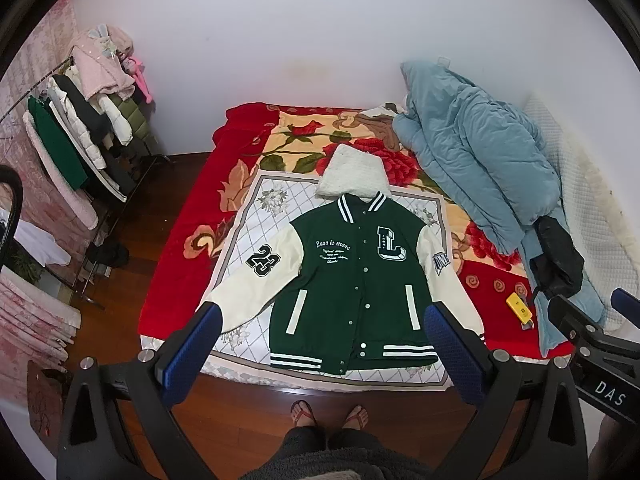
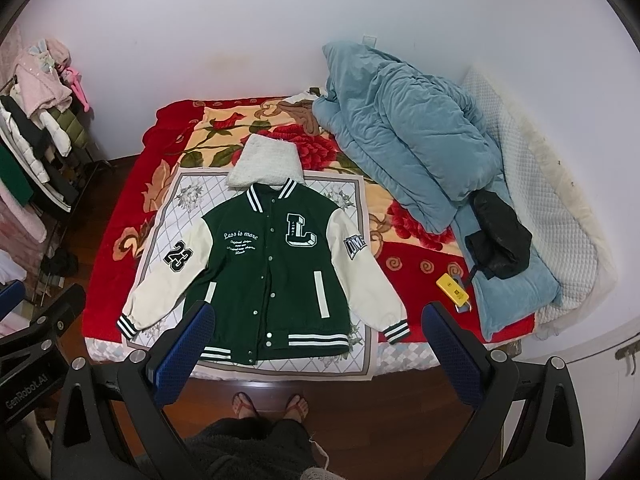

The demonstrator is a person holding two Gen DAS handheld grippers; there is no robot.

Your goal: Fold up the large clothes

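The left tool (image 1: 322,322) hangs in the air above the near edge of the bed, its two blue-padded fingers (image 1: 200,344) spread wide with nothing between them, and the right tool (image 2: 316,320) hangs the same way just beside it, fingers (image 2: 452,344) wide apart and empty; neither touches any cloth. Between and beyond the fingers lies the jacket (image 1: 352,276), a dark green varsity piece with cream sleeves, spread flat and front up with its snaps closed, collar toward the wall and striped hem toward the person. Its sleeves angle outward and down, one bearing a "23" patch (image 2: 178,256), and a large "L" (image 2: 300,232) sits on the chest. The jacket rests on a white square cloth with a grey diamond pattern (image 2: 168,216), which in turn lies on the red floral blanket (image 2: 116,216) covering the bed. A white fuzzy folded item (image 2: 266,164) sits just above the collar, touching or slightly overlapped by it. Farther right a blue quilt (image 2: 404,140) is heaped against the wall, with a black bag (image 2: 500,240) lying on its lower part and a yellow gadget (image 2: 454,292) on the blanket beside it. At the far left stands a clothes rack (image 1: 80,128) loaded with garments. Near the bottom edge the person's feet in sandals (image 1: 330,418) stand on the dark wooden floor (image 2: 400,412), close to the foot of the bed.
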